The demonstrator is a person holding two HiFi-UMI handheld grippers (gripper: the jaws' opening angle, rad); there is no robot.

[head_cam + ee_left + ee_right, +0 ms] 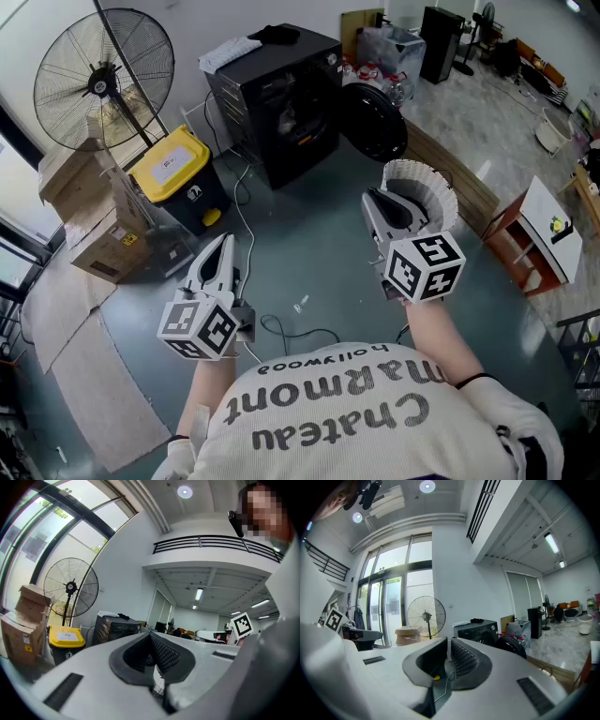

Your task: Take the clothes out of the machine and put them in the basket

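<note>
Both tools held out level toward the open machine, nothing in either.

Head view: the person stands on the grey floor with both forearms stretched forward, the left tool [223, 242] lower and nearer the body, the right tool [373, 199] further out, just in front of the white ribbed basket [417, 169]. The black machine [281, 89] stands well ahead, its round door [373, 122] swung open to the right, and a pale heap of clothes [287, 116] shows dimly in the drum.

Left gripper view: the left tool [151, 634] is clenched, pads meeting, nothing between them; the machine [115, 627] lies far beyond.

Right gripper view: the right tool [446, 641] is likewise clenched and empty, aimed left of the machine [480, 630].
</note>
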